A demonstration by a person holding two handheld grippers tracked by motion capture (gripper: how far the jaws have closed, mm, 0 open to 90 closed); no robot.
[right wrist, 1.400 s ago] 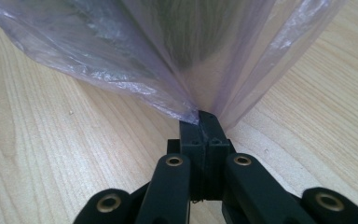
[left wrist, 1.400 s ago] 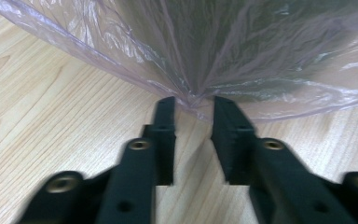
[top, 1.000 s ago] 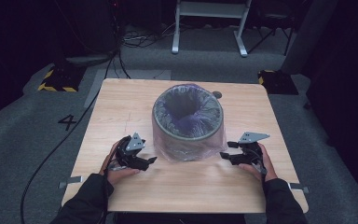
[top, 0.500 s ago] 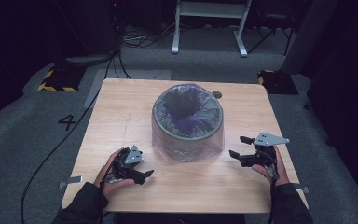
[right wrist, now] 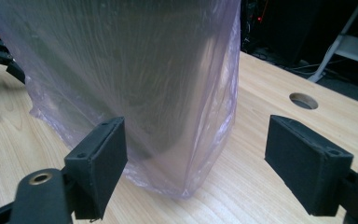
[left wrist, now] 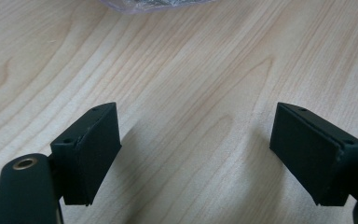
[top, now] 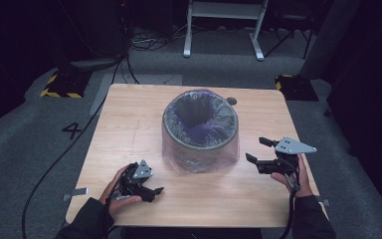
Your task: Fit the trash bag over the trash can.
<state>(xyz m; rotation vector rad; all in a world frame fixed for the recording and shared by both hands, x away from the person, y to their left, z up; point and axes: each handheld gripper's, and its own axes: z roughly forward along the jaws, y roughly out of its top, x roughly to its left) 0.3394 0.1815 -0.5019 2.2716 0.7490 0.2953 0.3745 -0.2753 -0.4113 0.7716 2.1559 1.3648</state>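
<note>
Bin (top: 200, 130) upright at mid-tabletop (top: 129, 134), round and grey, lined with a clear purplish bag (top: 206, 164) that drapes over the rim and down the outside to the wood. Bag hem pooled around the base on the near side.

Left hand-held gripper (top: 151, 193) low over the tabletop near the front left corner, off to the bin's near left, clear of the plastic. Jaws spread wide in the left gripper view (left wrist: 198, 154), bare wood grain between them, a sliver of bag at the top edge.

Right hand-held gripper (top: 258, 151) raised to the bin's right, pointed toward its side, apart from it. Jaws just been opening, now gaping wide (right wrist: 196, 161), nothing pinched; draped bag wall (right wrist: 135, 84) just ahead of them. Round hole (right wrist: 303, 100) in the tabletop beyond.
</note>
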